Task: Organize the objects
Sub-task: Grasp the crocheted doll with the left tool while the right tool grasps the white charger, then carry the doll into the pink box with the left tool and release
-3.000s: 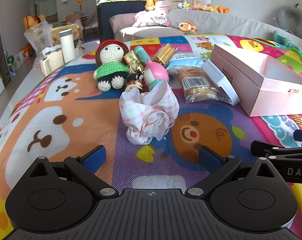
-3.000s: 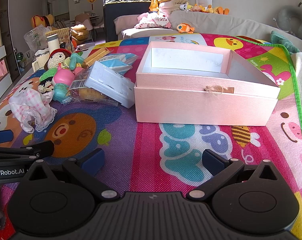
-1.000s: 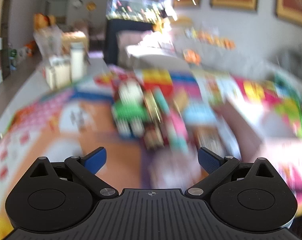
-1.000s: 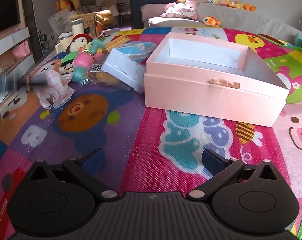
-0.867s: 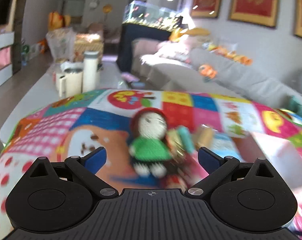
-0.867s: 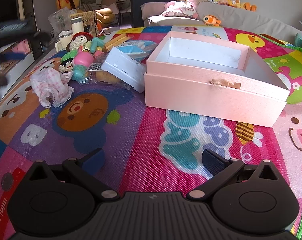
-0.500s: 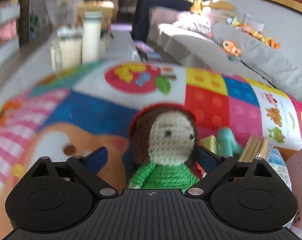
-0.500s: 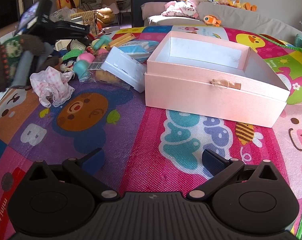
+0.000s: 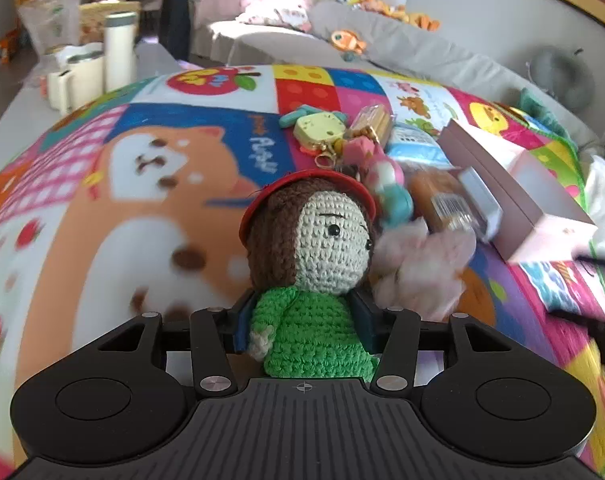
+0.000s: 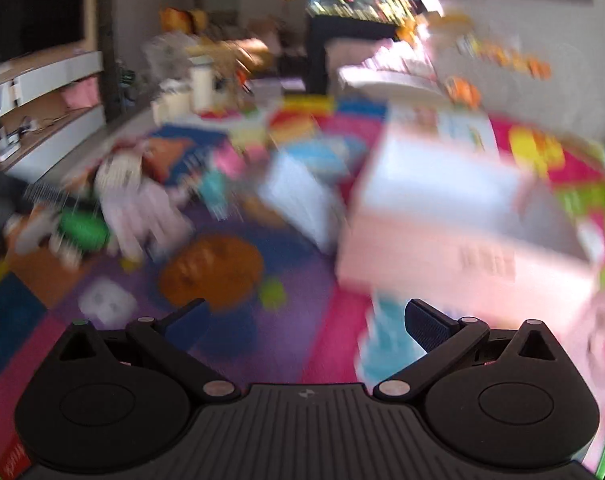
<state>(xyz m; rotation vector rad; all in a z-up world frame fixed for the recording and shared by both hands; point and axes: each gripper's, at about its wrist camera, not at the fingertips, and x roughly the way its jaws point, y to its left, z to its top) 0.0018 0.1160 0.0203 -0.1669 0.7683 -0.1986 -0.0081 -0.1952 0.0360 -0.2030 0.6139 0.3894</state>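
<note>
A crochet doll [image 9: 314, 248] with a red cap and green body fills the middle of the left wrist view. My left gripper [image 9: 304, 320] is closing, and its blue pads [image 9: 242, 322] press on both sides of the doll's green body. The open pink box [image 9: 534, 208] sits on the colourful play mat [image 9: 142, 184] to the right. The right wrist view is smeared by motion. In it my right gripper [image 10: 306, 320] hangs open and empty over the mat, with the pink box [image 10: 462, 248] ahead to its right.
A pink-and-white frilly cloth [image 9: 418, 264] lies just right of the doll. Behind it are a yellow keychain [image 9: 318, 130], a pink and teal toy [image 9: 386, 184], a snack packet [image 9: 442, 200] and a small white box [image 9: 480, 200]. A white flask [image 9: 120, 50] and mugs [image 9: 82, 80] stand far left.
My left gripper swung over the mat and came in on the doll. Its jaws went from wide to tight on the green body. The right wrist view has shifted and blurred.
</note>
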